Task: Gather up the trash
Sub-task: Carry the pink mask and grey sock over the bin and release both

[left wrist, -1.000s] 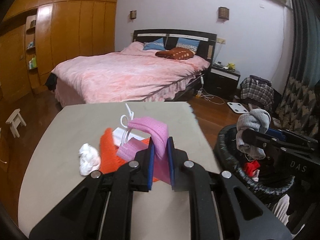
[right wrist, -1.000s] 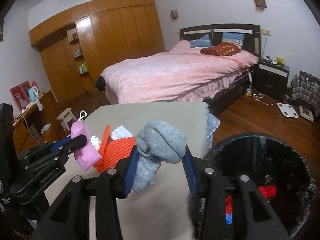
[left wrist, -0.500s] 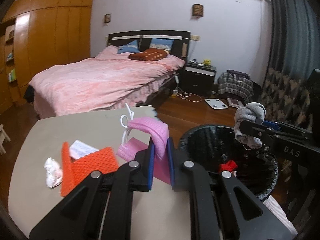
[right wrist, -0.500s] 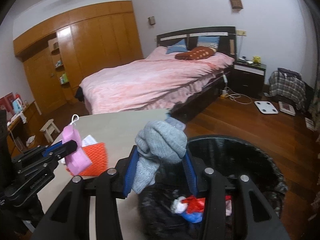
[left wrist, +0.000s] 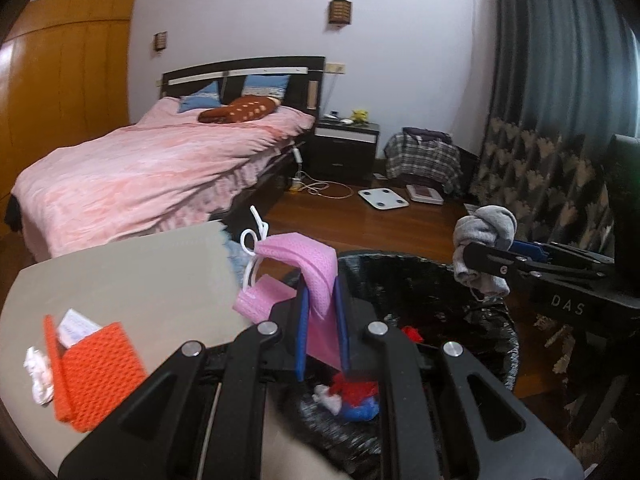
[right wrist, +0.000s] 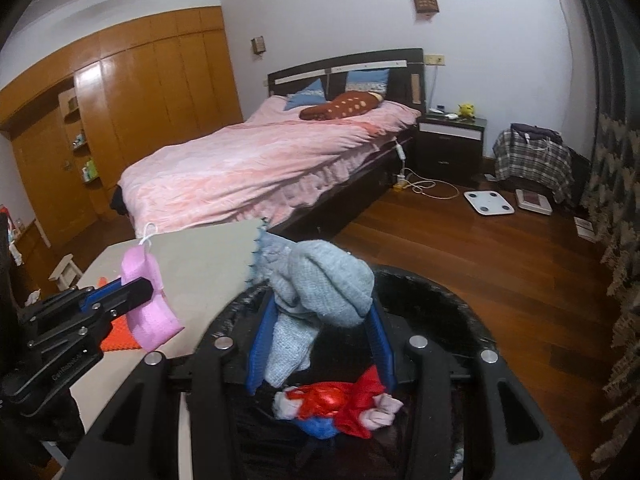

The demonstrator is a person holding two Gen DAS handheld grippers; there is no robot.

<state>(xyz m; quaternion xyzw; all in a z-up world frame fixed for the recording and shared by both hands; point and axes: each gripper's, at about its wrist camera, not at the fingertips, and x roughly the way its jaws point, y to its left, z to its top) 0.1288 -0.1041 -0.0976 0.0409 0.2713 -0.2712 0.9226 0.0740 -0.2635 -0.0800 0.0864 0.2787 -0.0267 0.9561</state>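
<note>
While both grippers hang over the black bin point(right wrist: 460, 300), the left gripper point(left wrist: 322, 322) pinching a pink cloth point(left wrist: 308, 268) and the right gripper point(right wrist: 320, 344) clamped on a grey sock point(right wrist: 328, 284), red scraps point(right wrist: 340, 404) lie inside, and an orange pad point(left wrist: 96, 372) and white wad point(left wrist: 38, 376) remain on the table point(left wrist: 132, 272).

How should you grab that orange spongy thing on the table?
The orange sponge cloth lies mostly flat on the table, but its left edge folds up like a flap. Probably best to come from above and left, pinching that raised edge, since the flat part offers nothing to squeeze.

Pink mask point(left wrist: 316, 276), grey sock point(right wrist: 320, 292) above bin point(right wrist: 460, 308)
</note>
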